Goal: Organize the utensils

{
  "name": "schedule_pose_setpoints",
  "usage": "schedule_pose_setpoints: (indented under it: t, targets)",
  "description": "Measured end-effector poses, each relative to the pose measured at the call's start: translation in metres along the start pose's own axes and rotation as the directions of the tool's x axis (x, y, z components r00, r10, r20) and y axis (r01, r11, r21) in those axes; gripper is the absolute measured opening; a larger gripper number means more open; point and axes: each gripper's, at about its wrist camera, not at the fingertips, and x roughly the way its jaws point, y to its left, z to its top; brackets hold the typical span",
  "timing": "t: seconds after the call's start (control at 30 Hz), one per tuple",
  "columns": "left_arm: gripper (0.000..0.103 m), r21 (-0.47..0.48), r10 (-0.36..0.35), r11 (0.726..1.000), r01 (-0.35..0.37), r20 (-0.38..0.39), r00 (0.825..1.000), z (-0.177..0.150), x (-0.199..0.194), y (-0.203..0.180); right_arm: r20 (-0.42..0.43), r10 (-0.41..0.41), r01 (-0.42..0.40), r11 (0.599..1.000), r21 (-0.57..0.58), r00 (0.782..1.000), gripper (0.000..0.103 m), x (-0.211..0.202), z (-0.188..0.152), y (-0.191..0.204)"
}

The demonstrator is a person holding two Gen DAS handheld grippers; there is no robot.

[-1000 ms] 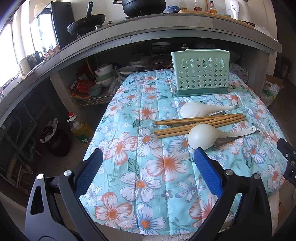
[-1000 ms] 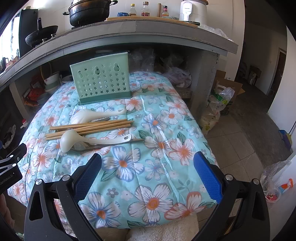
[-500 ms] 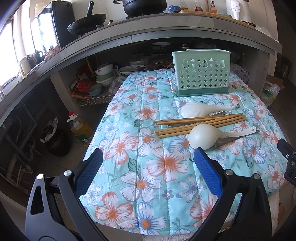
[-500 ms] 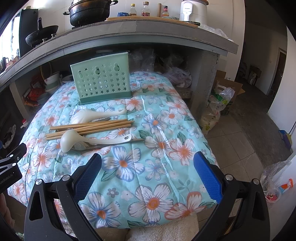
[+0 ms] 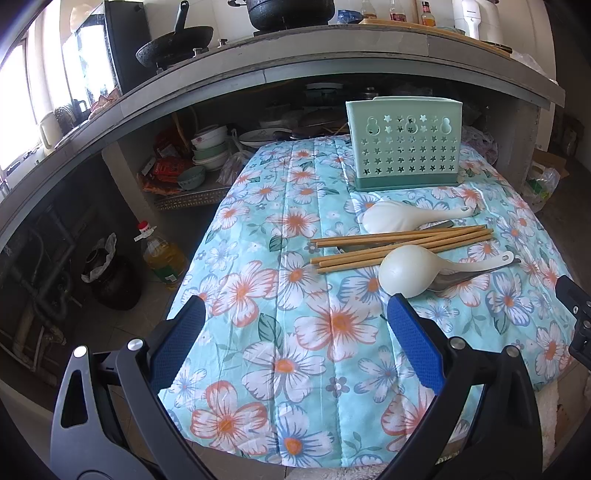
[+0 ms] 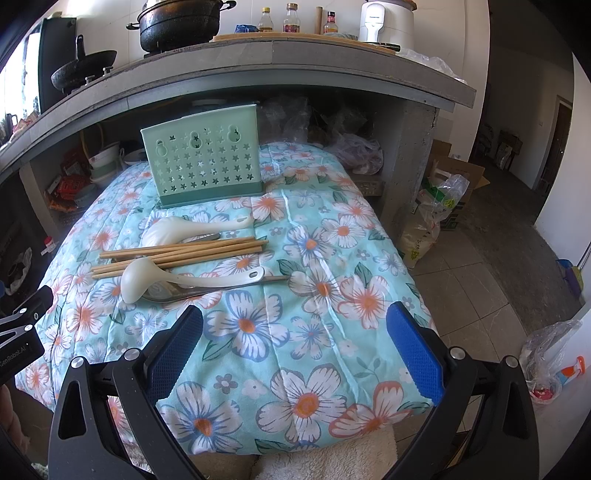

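Observation:
A mint green utensil holder (image 5: pixel 404 144) (image 6: pixel 205 160) with star holes stands upright at the far end of the floral cloth. In front of it lie a white spoon (image 5: pixel 399 218) (image 6: pixel 184 230), several bamboo chopsticks (image 5: pixel 402 243) (image 6: pixel 184 253), a white ladle (image 5: pixel 410 269) (image 6: pixel 147 282) and a metal spoon (image 5: pixel 465 277) (image 6: pixel 184 293) under it. My left gripper (image 5: pixel 295 347) is open and empty, near the cloth's front edge. My right gripper (image 6: pixel 295 347) is open and empty, also at the front, right of the utensils.
A concrete counter with a wok (image 5: pixel 173 42) and a pot (image 6: pixel 179 22) overhangs the far end. Bowls sit on a shelf (image 5: pixel 207 147) below it. An oil bottle (image 5: pixel 162 254) stands on the floor at left. Bags (image 6: pixel 439 206) lie at right.

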Motion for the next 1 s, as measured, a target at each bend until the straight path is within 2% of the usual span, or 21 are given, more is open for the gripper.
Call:
schedule_pose_setpoints:
  t: [0.73,1.0]
  targets:
    - [0.095,-0.001,0.005,1.0,-0.005,0.011,1.0,-0.002,0.003,0.005,0.006,-0.001,0.001,1.0,0.0,1.0,0.097,-0.001,-0.001,0.002]
    - [0.095,0.019,-0.016,1.0,0.016,0.028,0.999,0.008,0.008,0.006,0.008,-0.005,0.005,1.0,0.008,1.0,0.097,-0.001,-0.001,0.001]
